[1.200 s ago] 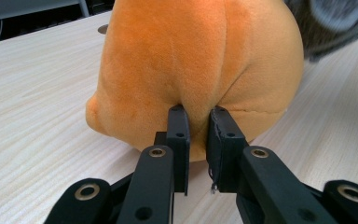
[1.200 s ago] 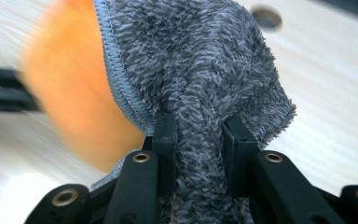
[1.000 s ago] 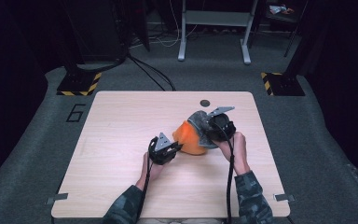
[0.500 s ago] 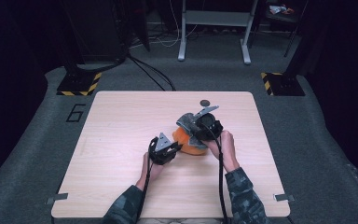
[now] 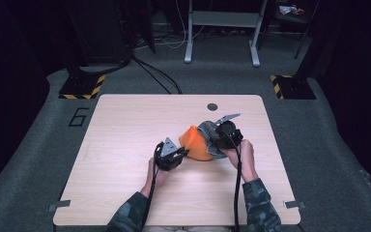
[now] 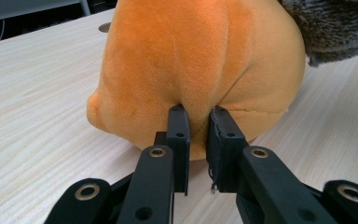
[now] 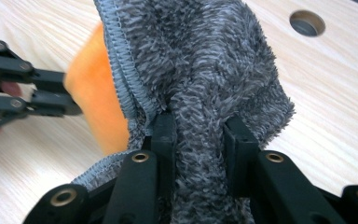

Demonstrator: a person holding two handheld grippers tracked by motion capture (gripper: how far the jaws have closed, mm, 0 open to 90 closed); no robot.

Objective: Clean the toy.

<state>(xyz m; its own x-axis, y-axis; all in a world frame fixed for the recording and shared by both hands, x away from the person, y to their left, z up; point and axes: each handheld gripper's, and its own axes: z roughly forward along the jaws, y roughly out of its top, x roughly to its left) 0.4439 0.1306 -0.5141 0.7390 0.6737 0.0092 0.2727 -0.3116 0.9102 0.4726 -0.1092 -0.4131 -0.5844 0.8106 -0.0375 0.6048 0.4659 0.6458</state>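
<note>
An orange plush toy (image 5: 195, 143) lies near the middle of the wooden table (image 5: 125, 130), partly wrapped by a grey fuzzy cloth (image 5: 208, 133) on its right side. My left gripper (image 5: 181, 153) pinches a fold of the orange plush (image 6: 200, 70) between its nearly closed jaws, as the left gripper view shows close up (image 6: 196, 135). My right gripper (image 5: 216, 140) is shut on a thick bunch of the grey cloth (image 7: 205, 70), with fabric filling the gap between its jaws (image 7: 200, 140). The left gripper's fingers (image 7: 51, 93) reach the plush from the left in the right gripper view.
A round hole (image 5: 212, 107) sits in the table near its far edge, also seen behind the cloth (image 7: 306, 22). Black stands with yellow-striped bases (image 5: 82, 87) and a white frame (image 5: 222, 29) stand on the grey floor beyond the table.
The right gripper, holding the grey cloth, has moved left and back slightly right, dragging the cloth over the plush. The left gripper has stayed put on the plush.
</note>
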